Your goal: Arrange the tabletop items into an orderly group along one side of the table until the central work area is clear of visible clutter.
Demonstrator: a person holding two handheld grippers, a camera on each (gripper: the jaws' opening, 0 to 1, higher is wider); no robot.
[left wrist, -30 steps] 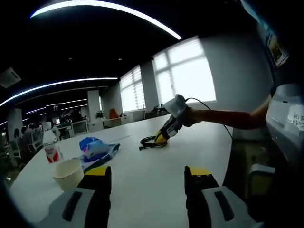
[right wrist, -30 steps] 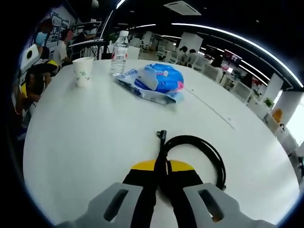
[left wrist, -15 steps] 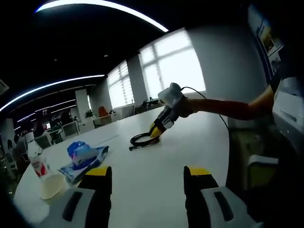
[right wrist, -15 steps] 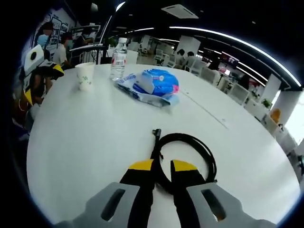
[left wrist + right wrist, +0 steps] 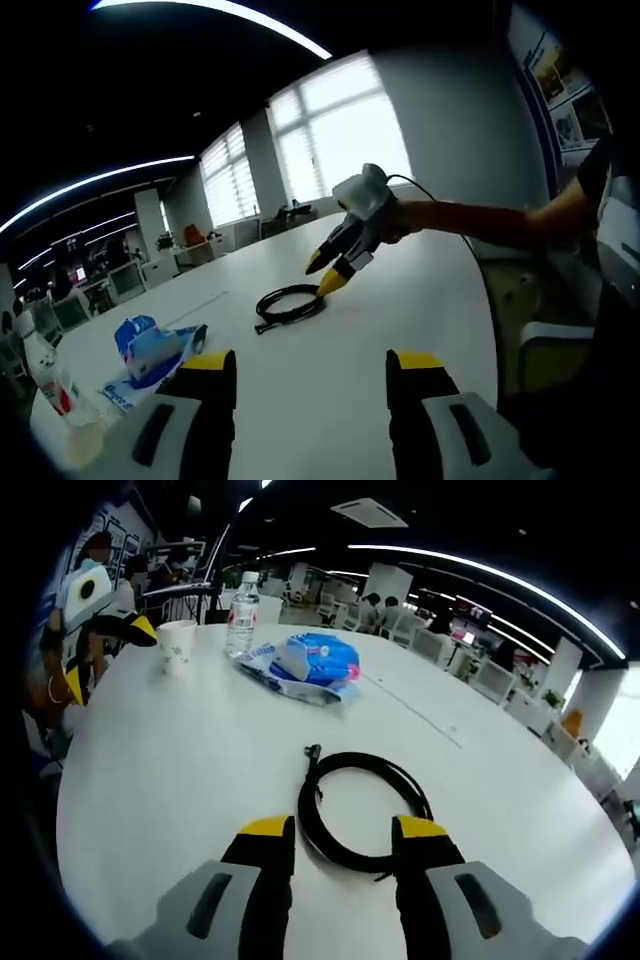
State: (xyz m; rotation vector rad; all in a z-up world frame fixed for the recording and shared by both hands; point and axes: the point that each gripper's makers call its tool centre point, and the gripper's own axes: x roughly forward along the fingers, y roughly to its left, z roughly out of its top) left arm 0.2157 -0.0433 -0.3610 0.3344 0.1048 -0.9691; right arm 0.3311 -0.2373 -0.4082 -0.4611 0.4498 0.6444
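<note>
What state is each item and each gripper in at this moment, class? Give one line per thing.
Black cable: coiled, lying flat on the table, not held.
Water bottle: upright, cap on.
Paper cup: upright, beside the bottle.
Blue packet: lying flat on the table.
Right gripper: open, jaws either side of the cable's near loop.
Left gripper: open, holding nothing.
White table: bears all four items.

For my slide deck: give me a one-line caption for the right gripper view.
Open right gripper above a coiled black cable on the white table.
</note>
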